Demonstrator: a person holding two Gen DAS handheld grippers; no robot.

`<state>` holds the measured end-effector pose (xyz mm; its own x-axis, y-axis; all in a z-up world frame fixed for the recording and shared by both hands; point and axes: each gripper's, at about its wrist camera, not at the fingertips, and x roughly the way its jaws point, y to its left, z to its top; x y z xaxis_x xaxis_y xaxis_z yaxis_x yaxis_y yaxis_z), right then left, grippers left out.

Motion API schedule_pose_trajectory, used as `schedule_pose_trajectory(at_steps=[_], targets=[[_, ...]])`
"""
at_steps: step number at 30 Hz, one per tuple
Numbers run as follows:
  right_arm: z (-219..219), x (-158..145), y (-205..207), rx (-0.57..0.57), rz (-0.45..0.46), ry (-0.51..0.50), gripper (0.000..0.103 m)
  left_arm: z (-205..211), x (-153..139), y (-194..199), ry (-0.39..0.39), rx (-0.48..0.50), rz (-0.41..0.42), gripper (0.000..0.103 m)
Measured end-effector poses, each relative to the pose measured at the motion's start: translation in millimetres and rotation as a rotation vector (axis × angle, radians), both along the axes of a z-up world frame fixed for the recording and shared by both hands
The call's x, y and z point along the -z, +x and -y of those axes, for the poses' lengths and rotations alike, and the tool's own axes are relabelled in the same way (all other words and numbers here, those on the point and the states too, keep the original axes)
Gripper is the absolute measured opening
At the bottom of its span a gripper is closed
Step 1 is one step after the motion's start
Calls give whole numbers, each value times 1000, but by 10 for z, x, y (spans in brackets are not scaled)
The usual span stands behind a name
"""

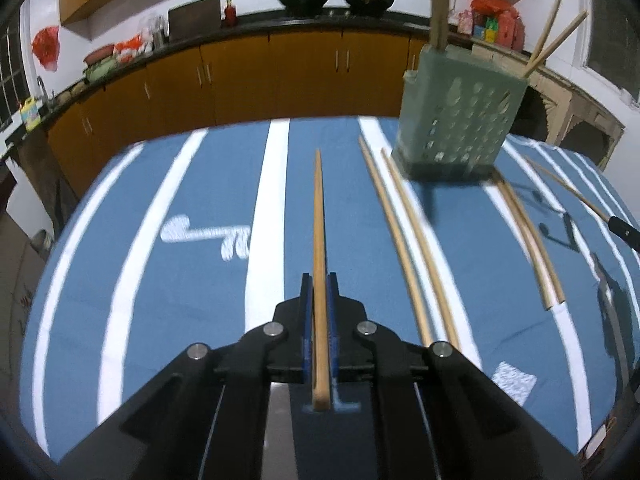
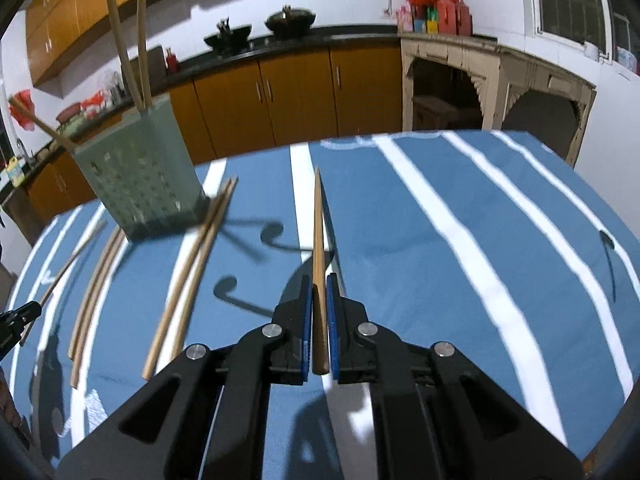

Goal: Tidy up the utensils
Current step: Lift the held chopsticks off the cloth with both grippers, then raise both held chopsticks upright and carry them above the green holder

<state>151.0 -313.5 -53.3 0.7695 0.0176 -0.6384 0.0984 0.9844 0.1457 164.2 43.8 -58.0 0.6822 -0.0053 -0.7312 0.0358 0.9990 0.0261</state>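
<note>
Each gripper, left (image 1: pixel 319 280) and right (image 2: pixel 319 280), was closed on one chopstick (image 1: pixel 319 220) (image 2: pixel 319 220). The green holder (image 1: pixel 456 116) stood at two o'clock; tips should enter from above, slowly.

Two close wrist views, shared holder (image 1: pixel 456 116)

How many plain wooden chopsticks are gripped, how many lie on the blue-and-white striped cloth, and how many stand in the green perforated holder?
Gripped wooden chopsticks: 2, one each in the left gripper and right gripper
Lying chopsticks on the striped cloth: 4
Standing chopsticks in the green holder: 4
Total: 10
</note>
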Motion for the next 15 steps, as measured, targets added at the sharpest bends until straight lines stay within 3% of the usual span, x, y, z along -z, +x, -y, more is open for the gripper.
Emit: schedule_pose_trajectory(at_steps=[15], targets=[[109, -385, -73, 17, 146, 35, 8, -9, -686, -130, -82, -6, 188, 8]])
